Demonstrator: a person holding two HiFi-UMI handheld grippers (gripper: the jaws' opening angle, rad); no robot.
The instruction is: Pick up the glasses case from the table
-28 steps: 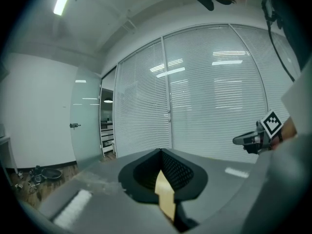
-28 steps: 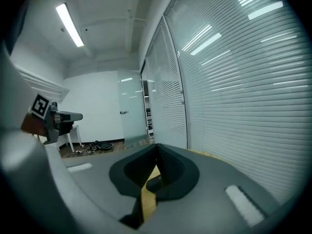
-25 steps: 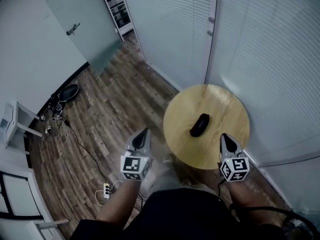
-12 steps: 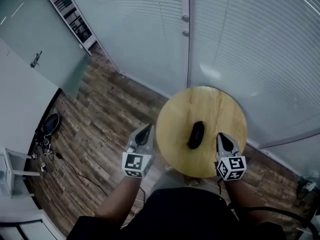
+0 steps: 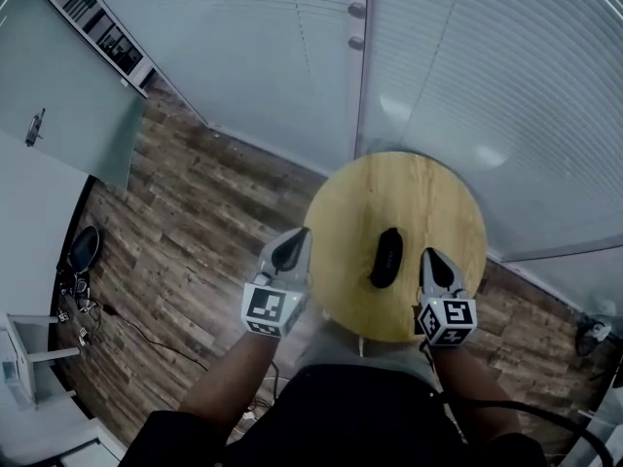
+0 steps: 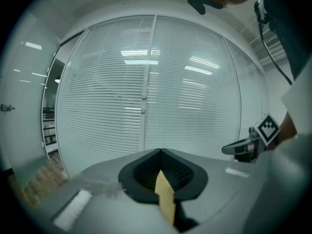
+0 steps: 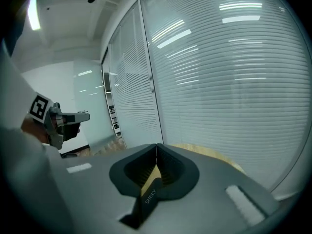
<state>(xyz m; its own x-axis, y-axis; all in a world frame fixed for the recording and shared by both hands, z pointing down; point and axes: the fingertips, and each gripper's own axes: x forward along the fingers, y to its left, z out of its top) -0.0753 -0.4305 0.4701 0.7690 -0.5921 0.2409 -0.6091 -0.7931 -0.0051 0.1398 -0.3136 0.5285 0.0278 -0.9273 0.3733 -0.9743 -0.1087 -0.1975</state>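
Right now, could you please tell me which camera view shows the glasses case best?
The head view: it looks down on the whole dark glasses case, lying on the round wooden table. The left gripper view shows none of it, only window blinds. The right gripper view shows a strip of the table's edge, but no case.

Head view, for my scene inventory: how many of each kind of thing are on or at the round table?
Round wooden table: 1
Black glasses case: 1
Grippers: 2 (left gripper, right gripper)
Total: 4
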